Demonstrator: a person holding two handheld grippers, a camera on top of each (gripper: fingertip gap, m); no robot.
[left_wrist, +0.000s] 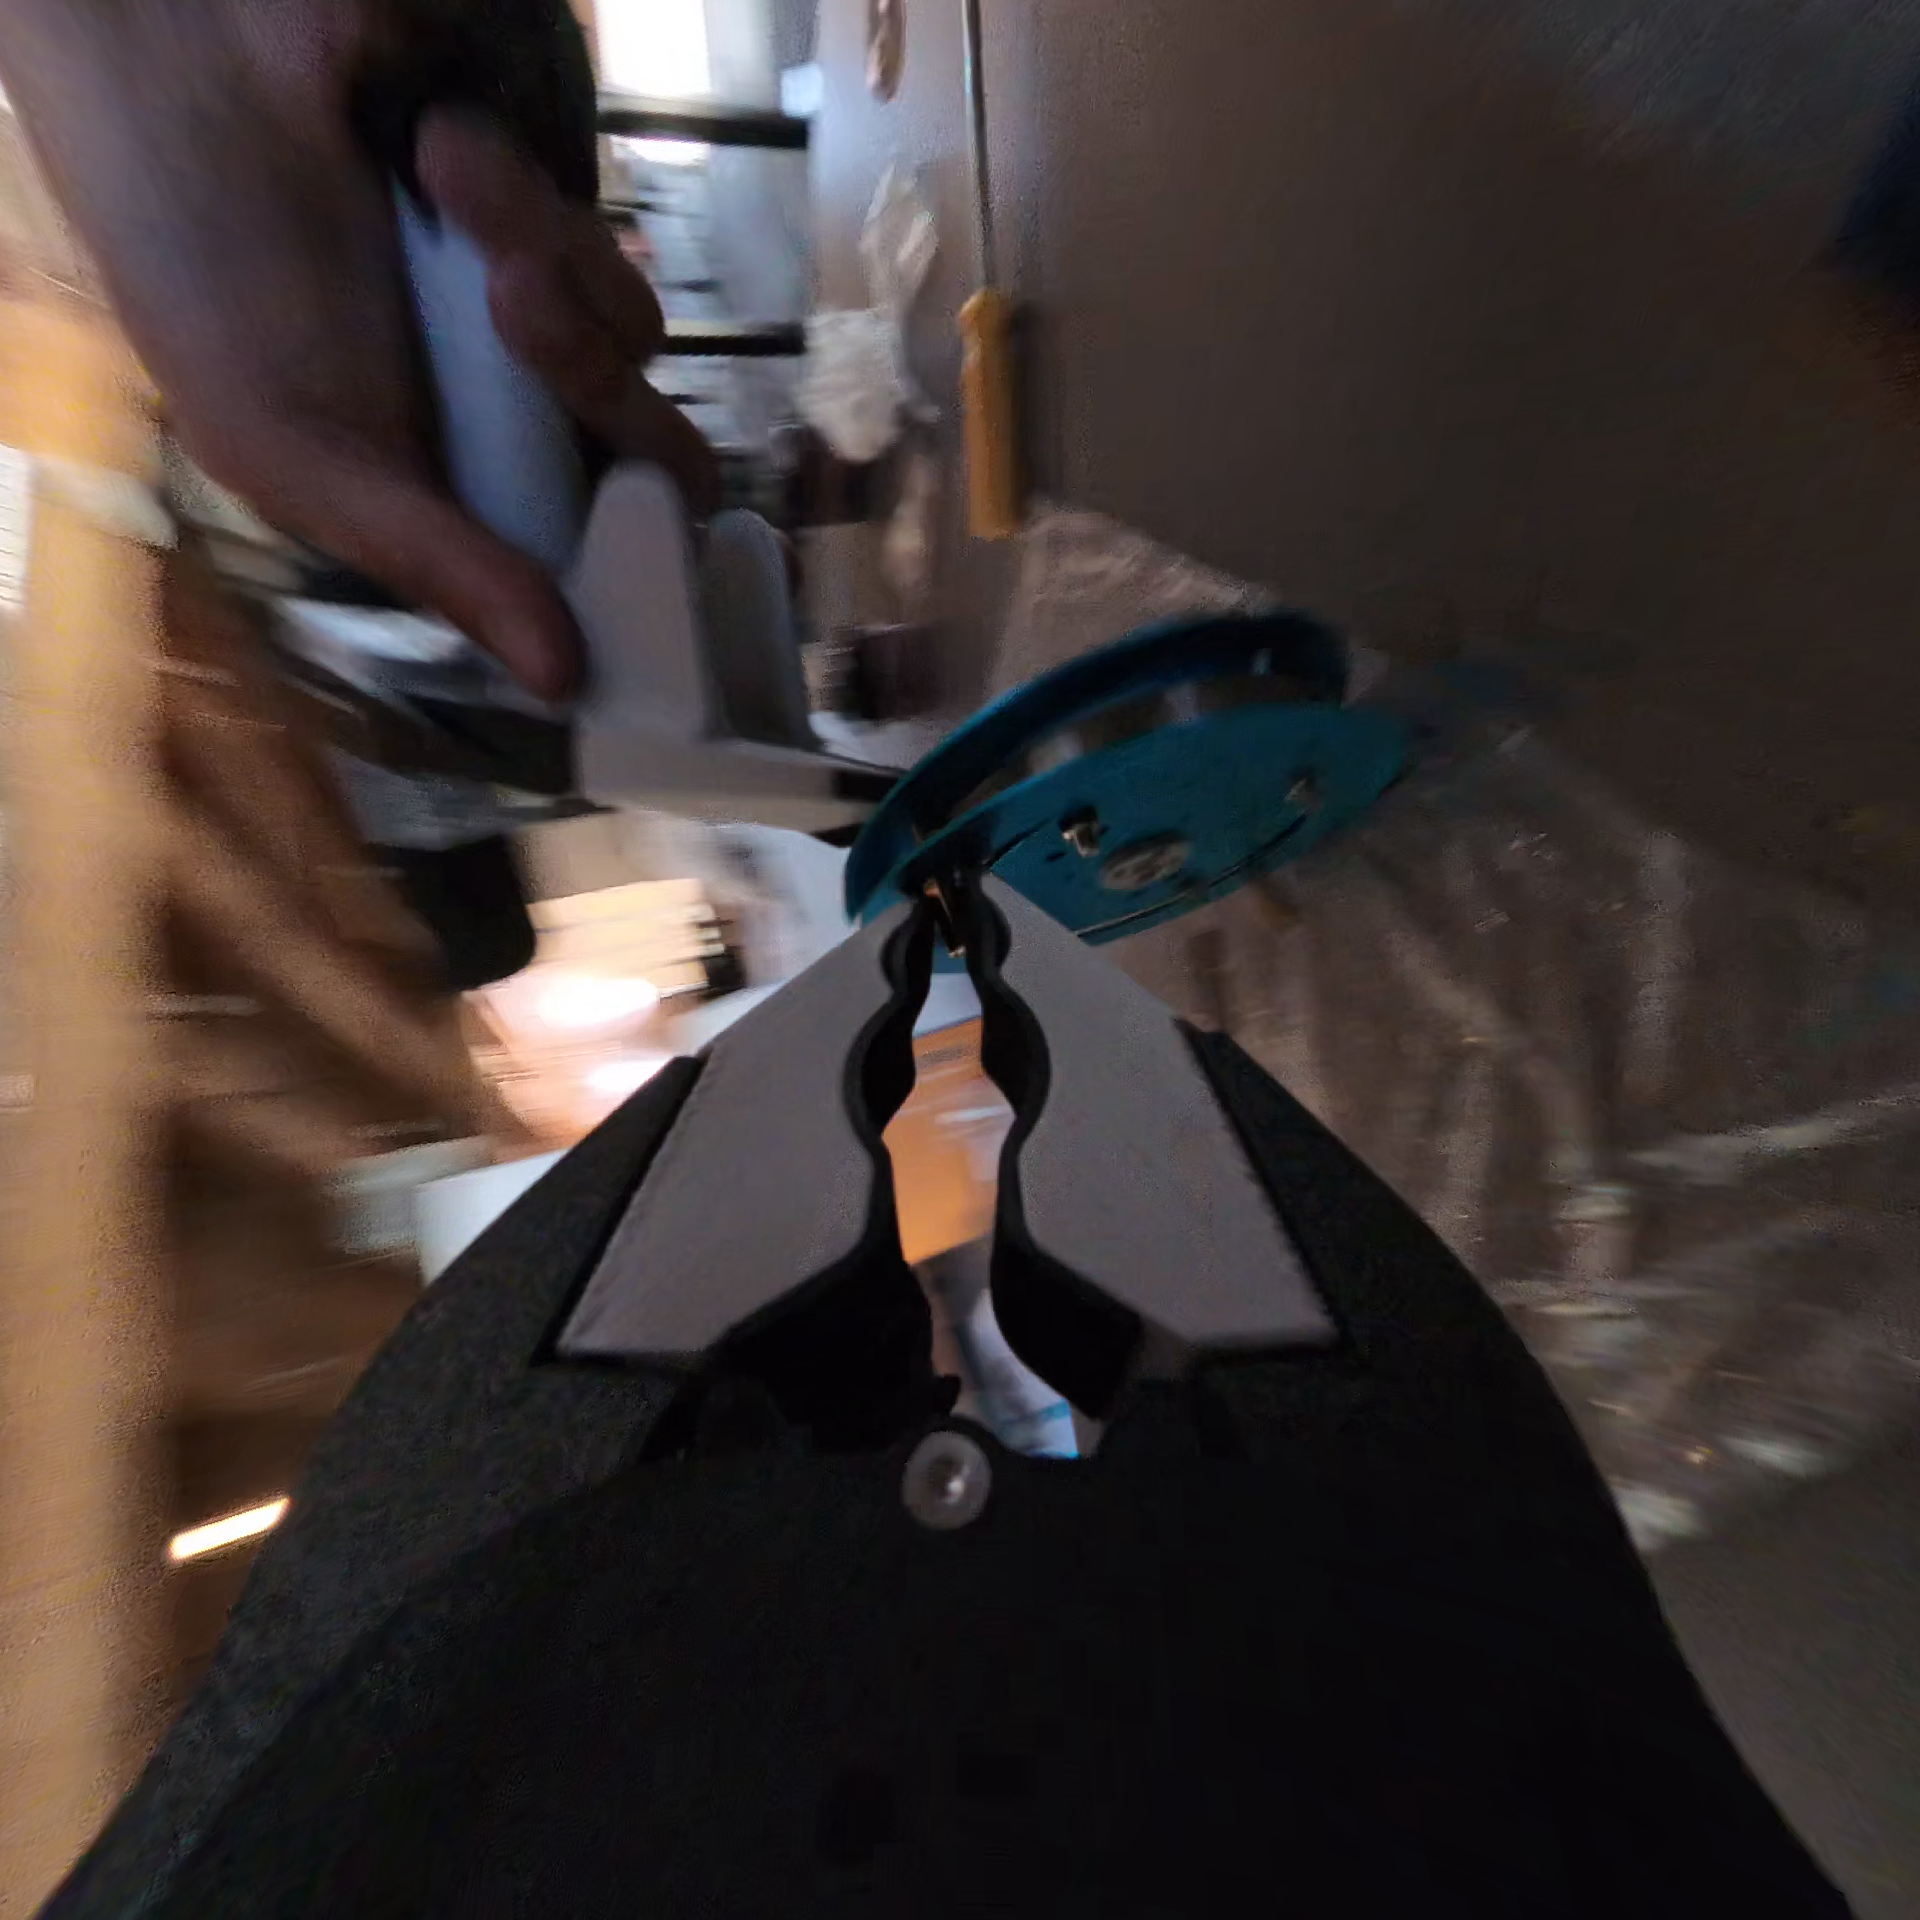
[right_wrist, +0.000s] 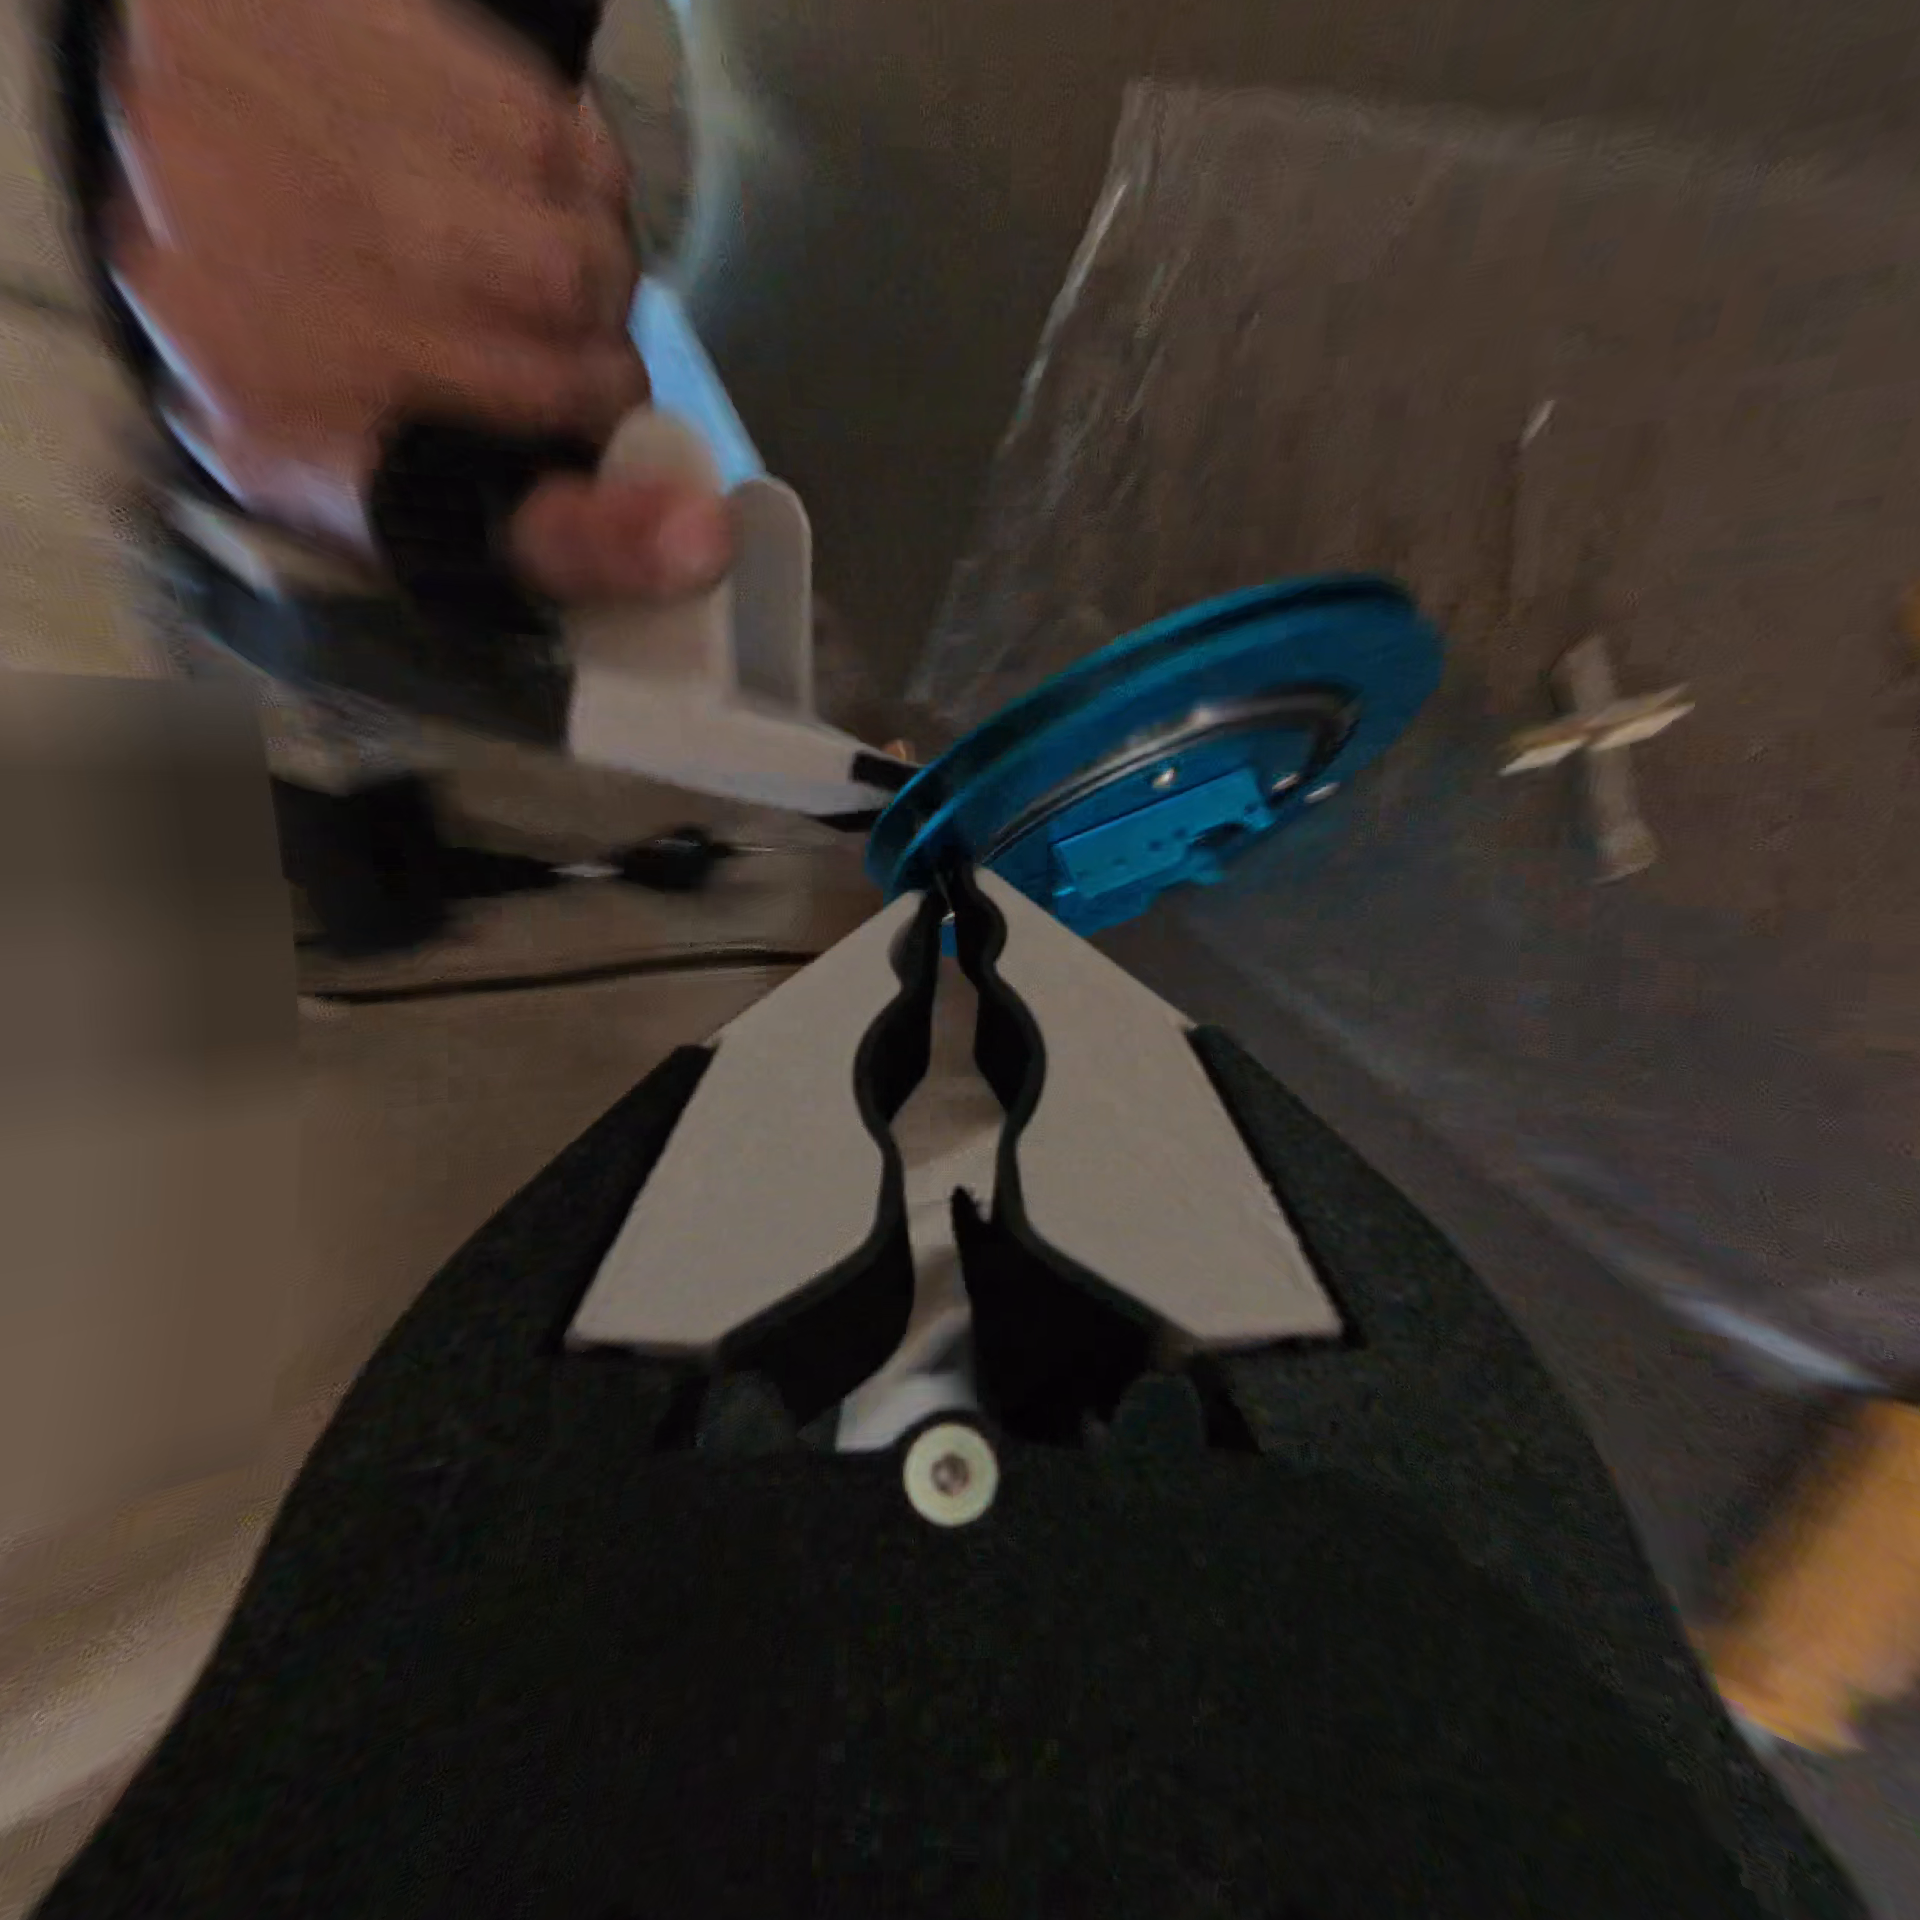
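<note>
A blue round assembly of two flat discs with a metal ring between them (left_wrist: 1143, 769) is held in the air by both grippers. My left gripper (left_wrist: 948, 914) is shut on its near rim. The right gripper (left_wrist: 852, 795), held by a hand (left_wrist: 312, 343), grips the same rim from the left. In the right wrist view my right gripper (right_wrist: 940, 883) is shut on the rim of the blue assembly (right_wrist: 1174, 748), and the left gripper (right_wrist: 873, 779) with its hand (right_wrist: 374, 260) pinches the rim from the left. Both views are blurred.
A crinkled clear plastic sheet (left_wrist: 1507, 1039) lies on the surface below; it also shows in the right wrist view (right_wrist: 1351, 416). A metal bolt and a flat cross-shaped piece (right_wrist: 1595, 738) lie on it. A yellow-handled tool (left_wrist: 987, 416) hangs on the wall. Less than 4 cm separates the two grippers' tips.
</note>
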